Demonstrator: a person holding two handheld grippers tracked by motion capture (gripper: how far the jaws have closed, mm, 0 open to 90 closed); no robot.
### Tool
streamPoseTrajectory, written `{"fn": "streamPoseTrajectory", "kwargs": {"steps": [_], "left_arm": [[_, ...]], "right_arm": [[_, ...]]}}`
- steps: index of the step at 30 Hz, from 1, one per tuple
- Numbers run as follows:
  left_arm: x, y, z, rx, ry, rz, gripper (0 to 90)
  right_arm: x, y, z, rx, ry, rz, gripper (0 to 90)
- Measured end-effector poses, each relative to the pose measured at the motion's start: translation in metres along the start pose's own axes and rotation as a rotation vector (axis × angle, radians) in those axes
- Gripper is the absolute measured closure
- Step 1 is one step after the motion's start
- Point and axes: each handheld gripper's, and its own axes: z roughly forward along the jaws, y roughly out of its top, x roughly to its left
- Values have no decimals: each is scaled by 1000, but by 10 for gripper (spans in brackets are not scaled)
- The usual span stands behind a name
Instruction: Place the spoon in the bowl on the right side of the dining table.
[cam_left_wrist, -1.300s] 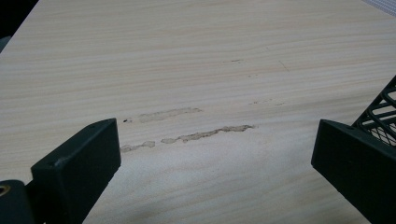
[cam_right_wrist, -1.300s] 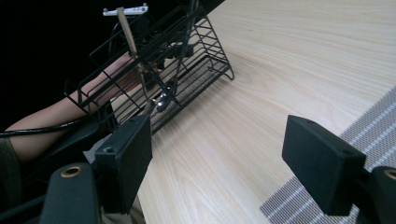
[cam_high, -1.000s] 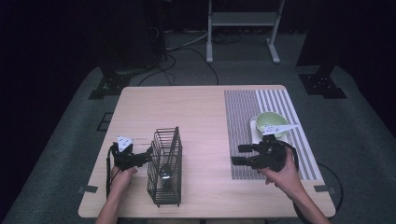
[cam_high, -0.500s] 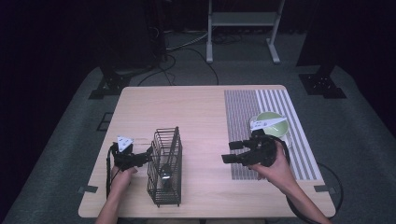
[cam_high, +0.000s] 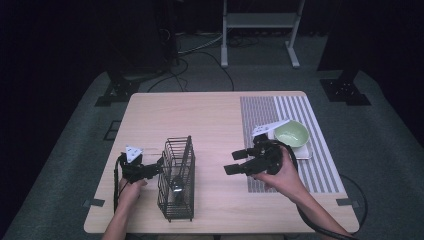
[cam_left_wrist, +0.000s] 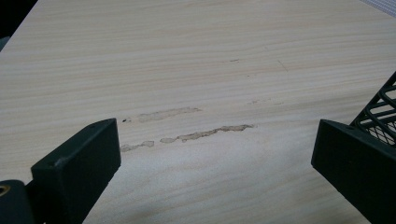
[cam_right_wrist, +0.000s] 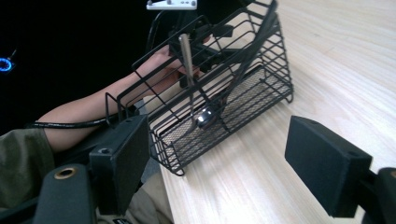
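A black wire basket stands on the wooden table, left of centre near the front edge. A metal spoon leans inside it, bowl end down, beside a dark utensil. My left gripper is open at the basket's left side, and the basket's corner shows just beyond its right jaw. My right gripper is open, empty and pointing left at the basket from a short distance. In its own view the jaws of the right gripper frame the basket. The left gripper looks along bare wood.
A green bowl sits on a white tray on the striped mat at the right, just behind my right hand. Faint smears mark the wood. Beyond the table stand a metal frame and floor cables.
My right gripper has moved left, away from the green bowl and toward the basket, uncovering the bowl. The left gripper and the basket have stayed put.
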Motion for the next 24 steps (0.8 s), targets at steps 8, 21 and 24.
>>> {"fn": "streamPoseTrajectory", "kwargs": {"steps": [8,21,24], "left_arm": [[0,0,0,0,0,1,4],[0,0,0,0,-1,2,4],[0,0,0,-1,-2,0,4]], "right_arm": [[8,11,13,45,5,-14,210],[21,30,34,80,15,-54,211],[22,34,38,80,18,-57,211]]}}
